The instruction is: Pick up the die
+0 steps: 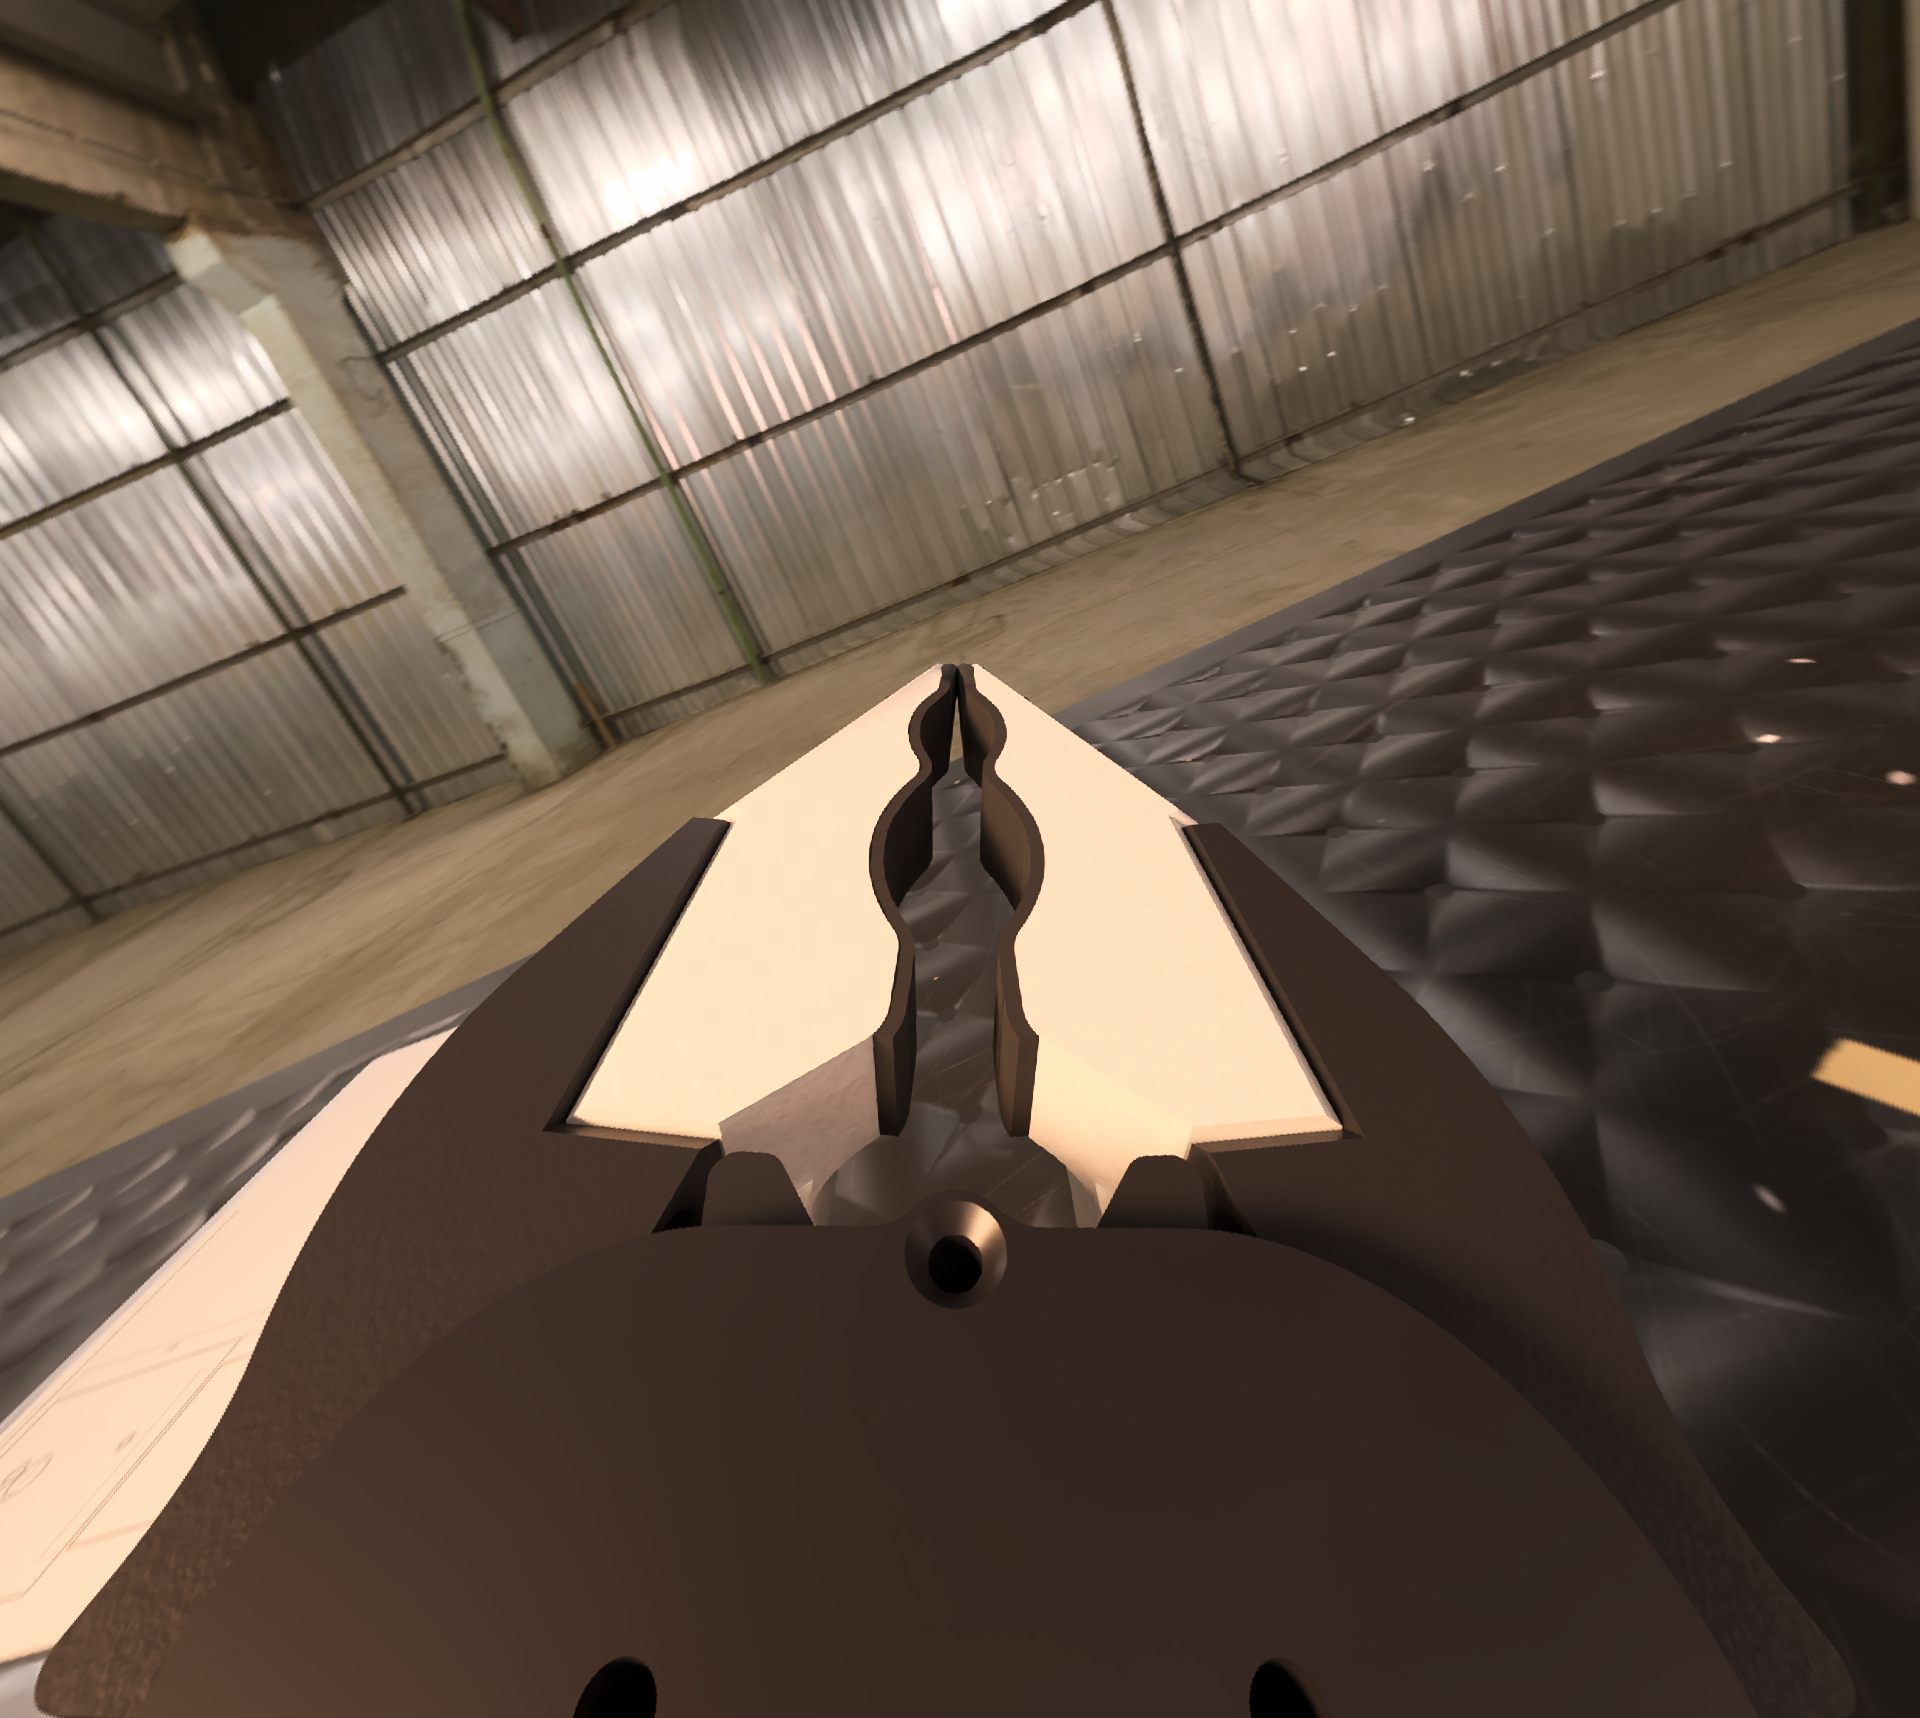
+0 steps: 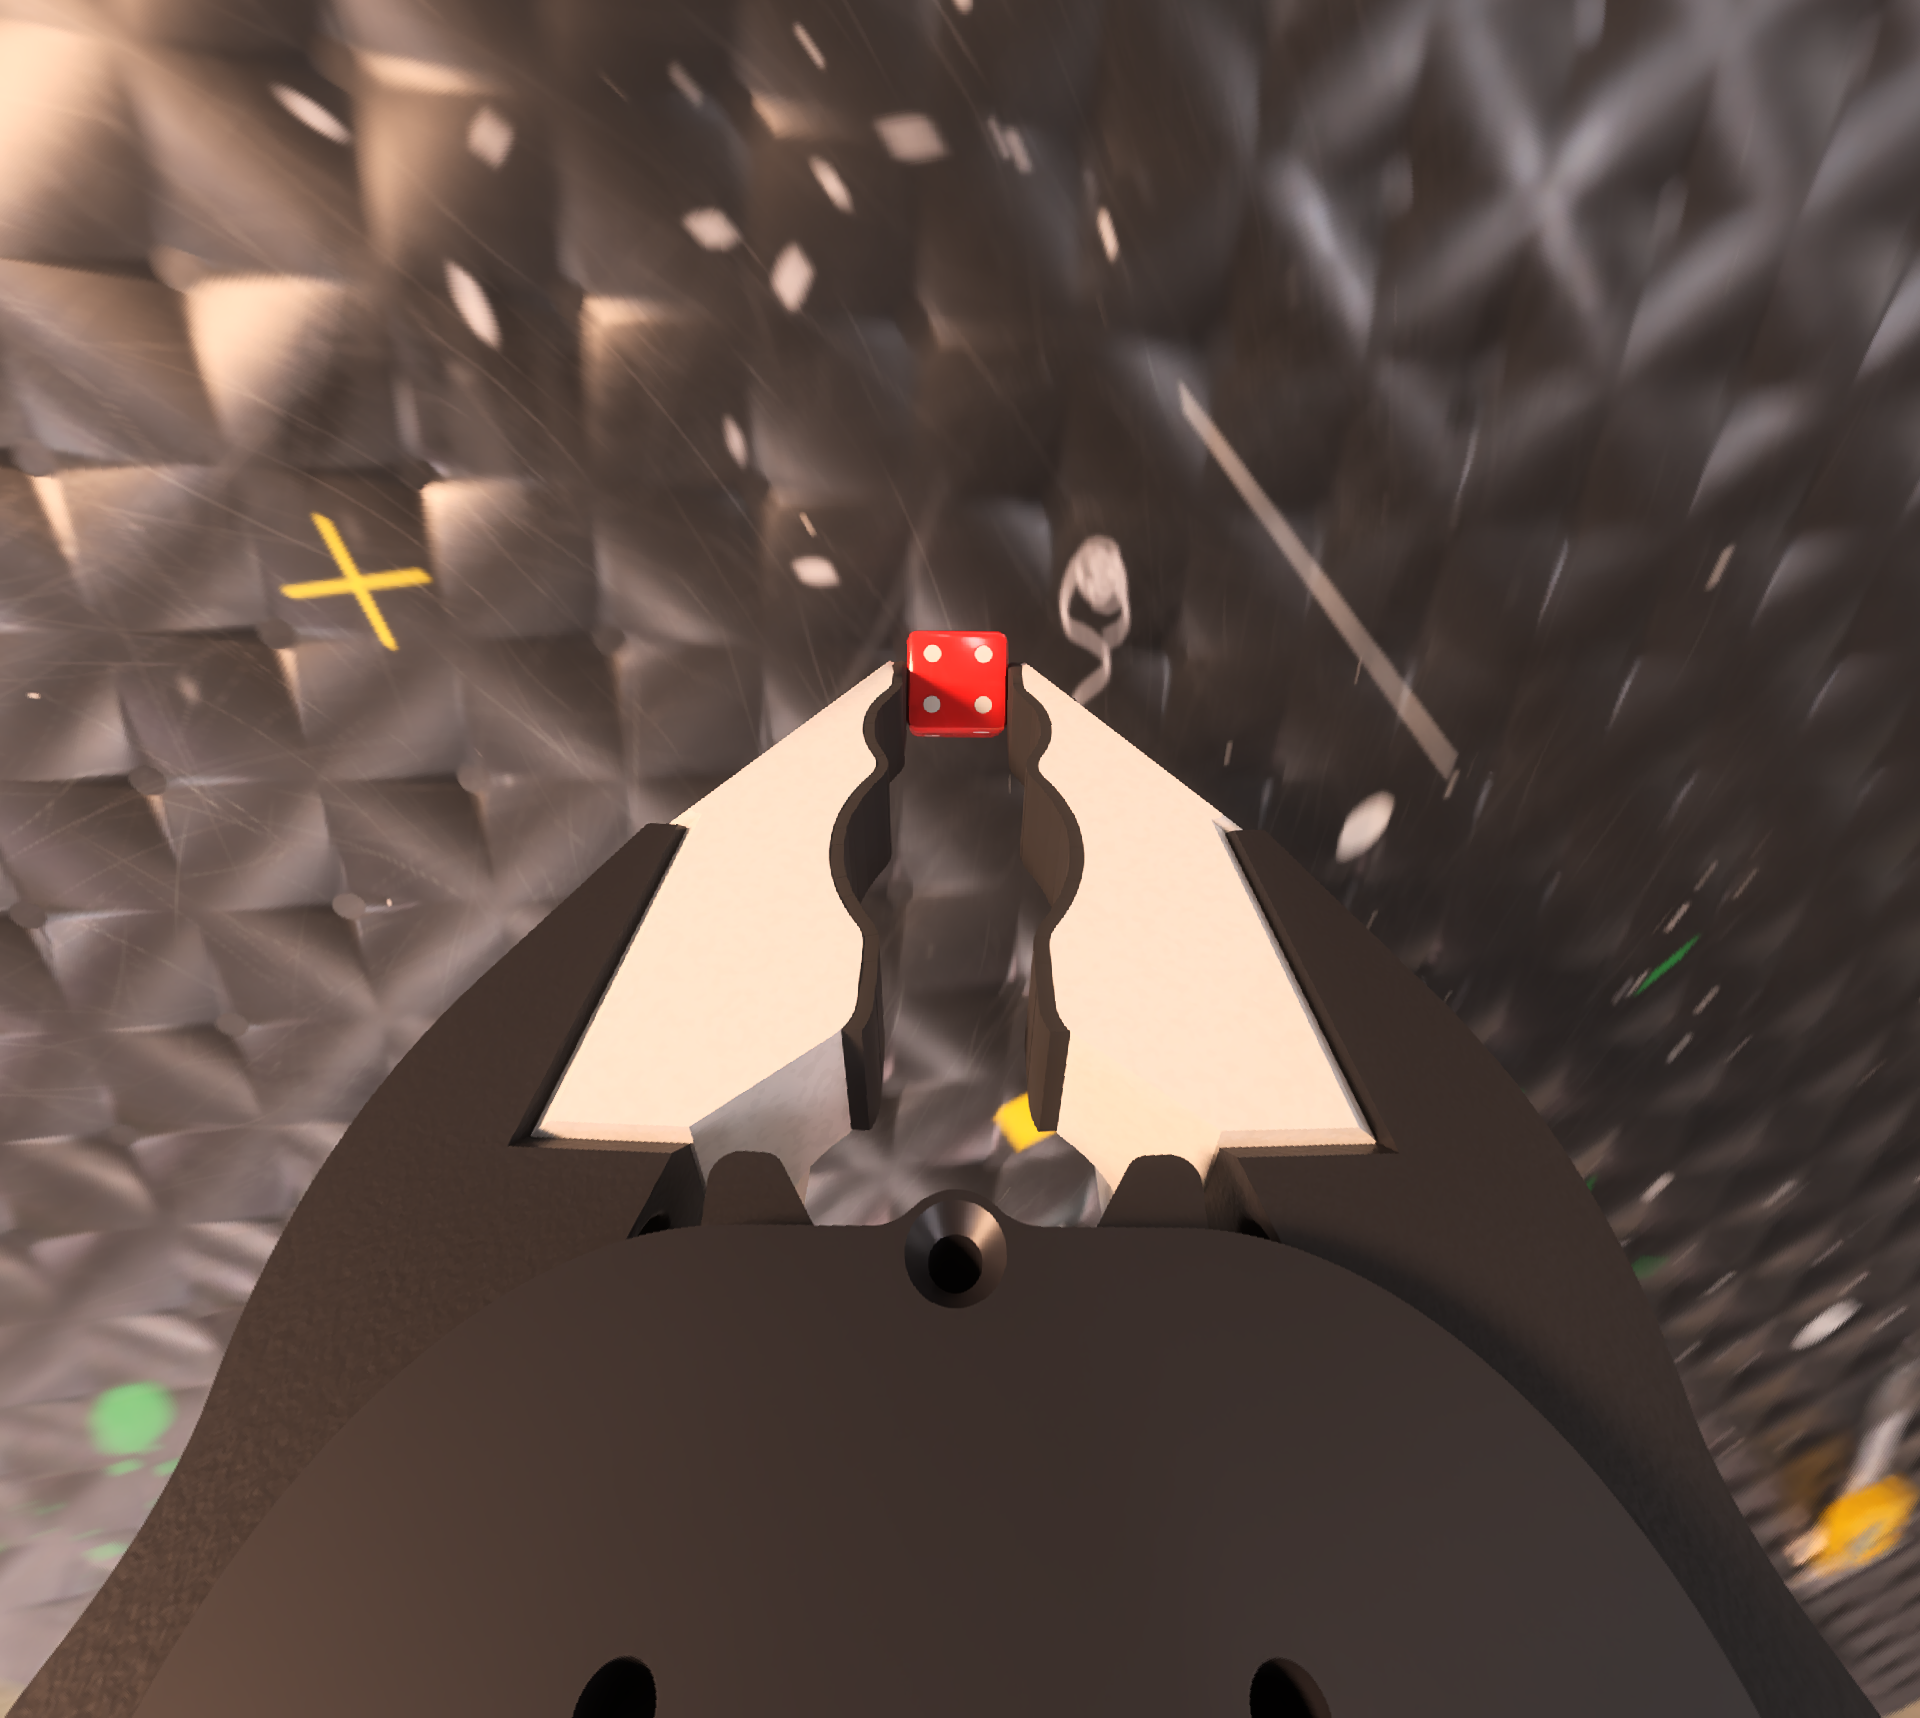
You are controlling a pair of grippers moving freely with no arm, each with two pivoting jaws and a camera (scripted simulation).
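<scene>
A warehouse or industrial shed, seen over a metal desk.

From your left wrist view, a corrugated metal wall (image 1: 935,234) with a dark steel frame fills 12 o'clock, a worn concrete pillar (image 1: 364,463) stands at 10 o'clock, and a bare sandy concrete floor (image 1: 520,868) runs below them. The desk (image 1: 1558,785) at 3 o'clock is dark embossed metal plate; your right wrist view shows it with a yellow cross mark (image 2: 355,582) at 9 o'clock.

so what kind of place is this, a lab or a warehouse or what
Most likely a warehouse or industrial shed. The left wrist view shows corrugated metal walls, a concrete pillar and a bare sandy floor. The work goes on over a dark, diamond-patterned metal surface, where the die is.
</scene>
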